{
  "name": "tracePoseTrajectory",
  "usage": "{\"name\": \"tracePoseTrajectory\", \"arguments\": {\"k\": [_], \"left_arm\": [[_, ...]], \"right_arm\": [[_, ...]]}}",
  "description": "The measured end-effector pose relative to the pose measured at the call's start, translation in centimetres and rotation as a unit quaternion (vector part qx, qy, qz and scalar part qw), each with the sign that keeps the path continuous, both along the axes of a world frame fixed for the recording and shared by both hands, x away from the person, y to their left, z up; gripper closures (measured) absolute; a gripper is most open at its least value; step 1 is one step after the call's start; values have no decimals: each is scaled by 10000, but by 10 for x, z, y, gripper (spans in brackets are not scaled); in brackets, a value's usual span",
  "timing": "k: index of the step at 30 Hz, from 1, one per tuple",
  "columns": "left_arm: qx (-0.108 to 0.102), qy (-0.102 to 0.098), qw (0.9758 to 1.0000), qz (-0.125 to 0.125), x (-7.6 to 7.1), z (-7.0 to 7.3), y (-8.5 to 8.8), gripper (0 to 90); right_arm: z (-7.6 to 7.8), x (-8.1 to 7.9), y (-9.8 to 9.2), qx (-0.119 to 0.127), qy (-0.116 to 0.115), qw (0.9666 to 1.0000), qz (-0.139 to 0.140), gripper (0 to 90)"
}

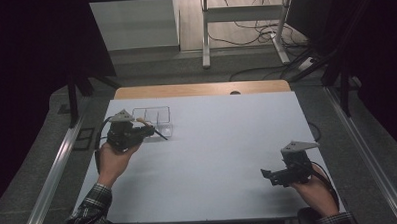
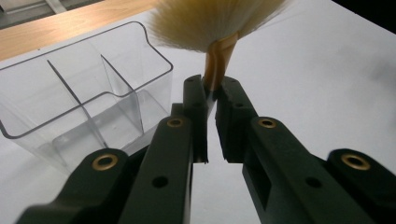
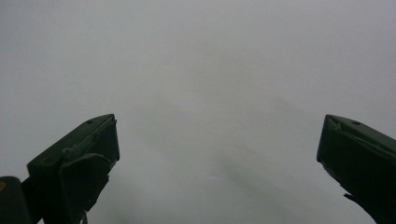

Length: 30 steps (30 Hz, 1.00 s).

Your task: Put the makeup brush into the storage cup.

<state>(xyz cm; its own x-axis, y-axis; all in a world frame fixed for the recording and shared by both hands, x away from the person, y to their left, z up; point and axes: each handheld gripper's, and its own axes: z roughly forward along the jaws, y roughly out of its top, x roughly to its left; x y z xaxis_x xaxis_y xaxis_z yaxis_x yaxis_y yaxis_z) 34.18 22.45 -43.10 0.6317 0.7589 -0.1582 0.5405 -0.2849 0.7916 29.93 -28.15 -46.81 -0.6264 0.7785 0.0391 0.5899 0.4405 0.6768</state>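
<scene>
My left hand-held gripper (image 2: pixel 211 95) pinches the brush (image 2: pixel 219 28) beside the clear organizer (image 2: pixel 88 93) on the tabletop (image 1: pixel 212 141), my right hand-held gripper (image 3: pixel 217 140) spread empty, so I should lower it straight into a compartment.

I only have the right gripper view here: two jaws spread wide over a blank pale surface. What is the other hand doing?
Observer: The left gripper is shut on a brush, pinching its tan handle just below the pale bristles.
Operator: Anything near it on the table?
Observer: A clear plastic organizer with dividers stands just beside the brush, toward the table's far left part.
Operator: Is anything already in it?
Observer: Its compartments look empty in the left gripper view.
Operator: And where does my gripper sit?
Observer: The right gripper hangs near the white table's front right corner, far from the organizer.
</scene>
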Motion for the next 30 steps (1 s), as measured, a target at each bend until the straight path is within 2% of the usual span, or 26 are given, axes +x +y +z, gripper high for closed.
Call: {"name": "tracePoseTrajectory", "arguments": {"k": [14,20,30], "left_arm": [[36,-73,10000,-43,8,7,-3,828],[56,-146,9999,3,12,12,-3,828],[62,-273,9996,98,22,21,-1,828]], "right_arm": [[0,-7,-24,11,-155,9992,-378,0],[-1,-10,-32,-55,-182,9986,-484,0],[0,-13,-40,16,-242,9977,-625,0]]}}
